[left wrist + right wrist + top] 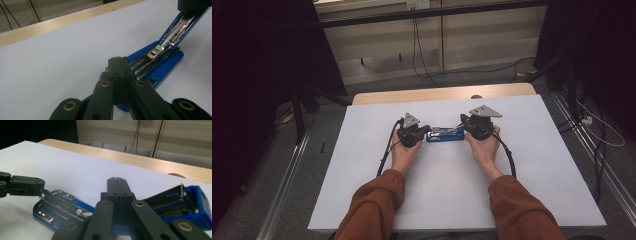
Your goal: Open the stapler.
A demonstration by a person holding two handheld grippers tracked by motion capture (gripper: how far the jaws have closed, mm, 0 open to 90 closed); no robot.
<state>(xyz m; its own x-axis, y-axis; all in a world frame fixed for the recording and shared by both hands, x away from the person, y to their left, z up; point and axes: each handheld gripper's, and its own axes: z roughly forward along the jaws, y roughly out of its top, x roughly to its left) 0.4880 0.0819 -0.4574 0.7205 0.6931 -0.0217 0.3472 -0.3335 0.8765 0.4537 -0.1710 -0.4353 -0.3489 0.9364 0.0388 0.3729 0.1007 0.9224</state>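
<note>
A blue stapler (444, 135) lies swung open on the white sheet between my two grippers. In the left gripper view its metal magazine (156, 51) rests on the blue base (165, 67) and the lid (186, 22) rises to the upper right. My left gripper (118, 59) is shut, its tips resting at the stapler's near end. In the right gripper view the lid (192, 205) sits at the right and the metal base plate (56, 206) at the left. My right gripper (116, 180) is shut just above the stapler, with nothing visible between its jaws. The left gripper (42, 188) touches the metal end.
The white sheet (462, 200) covers a wooden table whose far edge (437, 94) shows bare. A small round thing (476, 96) sits on that edge. Black cables (387, 147) trail from both grippers over the sheet. Metal rails and wires run along the floor on both sides.
</note>
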